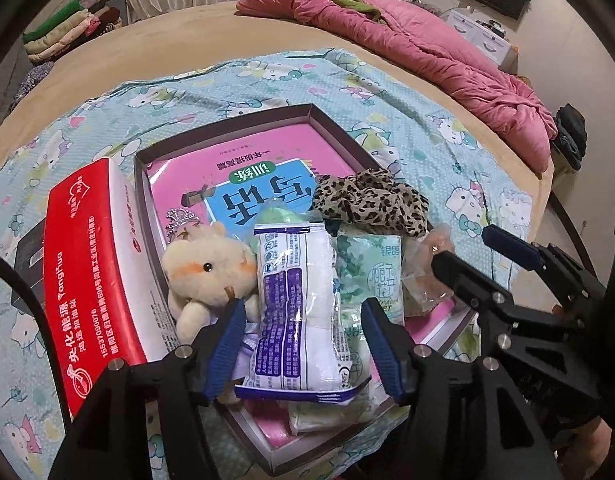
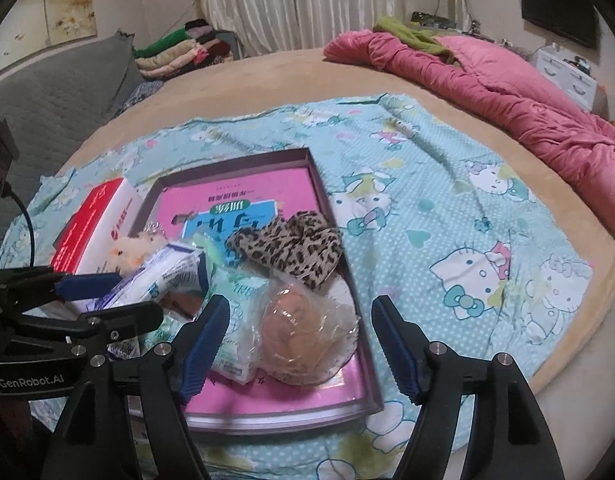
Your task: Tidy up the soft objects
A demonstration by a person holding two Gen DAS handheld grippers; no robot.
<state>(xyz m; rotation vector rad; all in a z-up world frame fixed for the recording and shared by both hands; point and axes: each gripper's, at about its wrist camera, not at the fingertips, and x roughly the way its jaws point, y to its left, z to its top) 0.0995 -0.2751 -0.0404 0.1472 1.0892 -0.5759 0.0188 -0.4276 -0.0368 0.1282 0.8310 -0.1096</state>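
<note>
Nearest us, our left gripper [image 1: 303,344] stands open astride the white wipes pack [image 1: 297,312] in the tray [image 1: 243,432]; it looks light, squashy and slick, so we'd pinch its middle. At two o'clock, our right gripper [image 2: 301,340] gapes around the crinkly bagged ball [image 2: 295,328]. Beyond lies the floppy leopard scarf [image 1: 367,200].

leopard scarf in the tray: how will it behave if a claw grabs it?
The leopard scarf lies bunched in loose folds, so it is probably floppy and will drape or trail when lifted. It looks thin and light, so a pinch likely catches only one fold. One edge seems to hang over the tray wall, so it may snag or drag there.
</note>
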